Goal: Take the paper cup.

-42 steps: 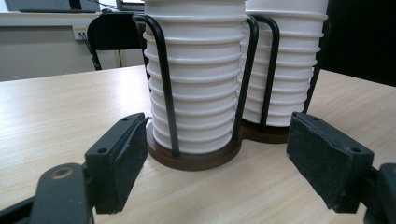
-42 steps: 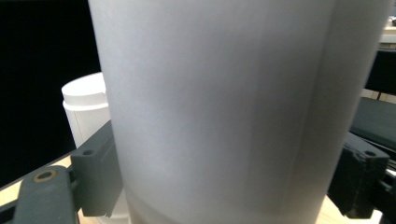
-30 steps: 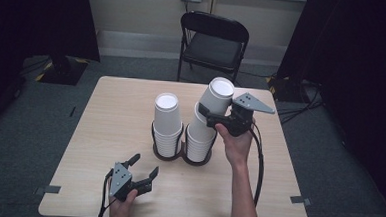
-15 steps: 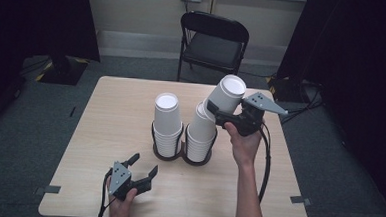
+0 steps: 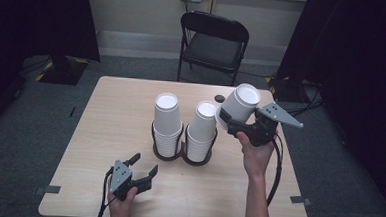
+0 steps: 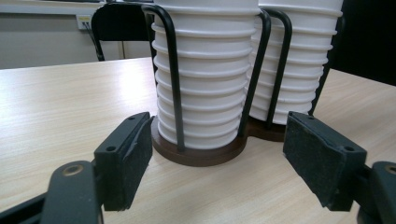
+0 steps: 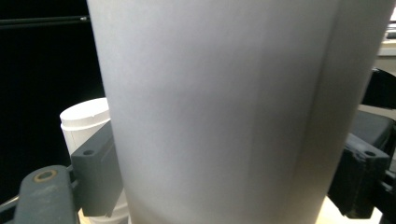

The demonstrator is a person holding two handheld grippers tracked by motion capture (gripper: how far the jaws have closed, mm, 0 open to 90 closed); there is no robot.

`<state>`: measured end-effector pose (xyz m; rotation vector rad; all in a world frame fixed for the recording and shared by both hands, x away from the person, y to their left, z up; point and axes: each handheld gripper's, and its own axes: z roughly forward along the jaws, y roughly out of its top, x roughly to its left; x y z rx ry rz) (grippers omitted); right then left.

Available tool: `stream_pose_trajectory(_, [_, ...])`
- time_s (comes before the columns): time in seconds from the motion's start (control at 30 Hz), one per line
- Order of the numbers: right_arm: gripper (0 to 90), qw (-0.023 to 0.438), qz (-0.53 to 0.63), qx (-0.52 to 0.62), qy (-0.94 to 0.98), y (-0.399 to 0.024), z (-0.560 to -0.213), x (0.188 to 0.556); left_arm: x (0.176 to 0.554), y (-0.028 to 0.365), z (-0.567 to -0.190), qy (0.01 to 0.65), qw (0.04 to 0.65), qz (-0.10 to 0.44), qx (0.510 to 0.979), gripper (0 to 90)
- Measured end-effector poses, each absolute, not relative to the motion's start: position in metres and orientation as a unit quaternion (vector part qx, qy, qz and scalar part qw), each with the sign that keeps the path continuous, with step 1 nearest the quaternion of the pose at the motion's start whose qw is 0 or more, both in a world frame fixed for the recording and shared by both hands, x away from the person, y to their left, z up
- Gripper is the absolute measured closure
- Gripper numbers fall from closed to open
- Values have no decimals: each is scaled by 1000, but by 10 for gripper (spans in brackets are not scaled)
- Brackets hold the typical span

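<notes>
counter (image 5: 104, 134): we see two cup stacks in the rack (image 5: 181, 155) mid-counter | right claw (image 5: 229, 123): pinches one white cup (image 5: 238, 105), lifted clear right of the stacks; placing remains, we judge | left claw (image 5: 143, 167): spread, empty, near-left

A curtained recording room: black drapes (image 5: 40, 15) flank a lone table (image 5: 110, 114), folding chair (image 5: 212, 42) and grey carpet (image 5: 24, 144).

Even overhead light, dim dark surroundings, close cup (image 7: 224, 112) blurred.
</notes>
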<state>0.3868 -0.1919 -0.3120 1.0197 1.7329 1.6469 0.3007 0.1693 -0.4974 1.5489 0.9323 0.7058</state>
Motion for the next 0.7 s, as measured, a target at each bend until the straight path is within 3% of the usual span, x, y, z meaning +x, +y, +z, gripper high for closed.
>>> stream_pose_trajectory(0.47, [145, 238, 617, 415, 625, -204, -340, 362, 301, 169, -497, 399, 563, 299, 659, 248])
stream_pose_trajectory(0.7, [145, 221, 612, 421, 633, -198, -358, 350, 300, 169, -497, 368, 579, 288, 668, 268])
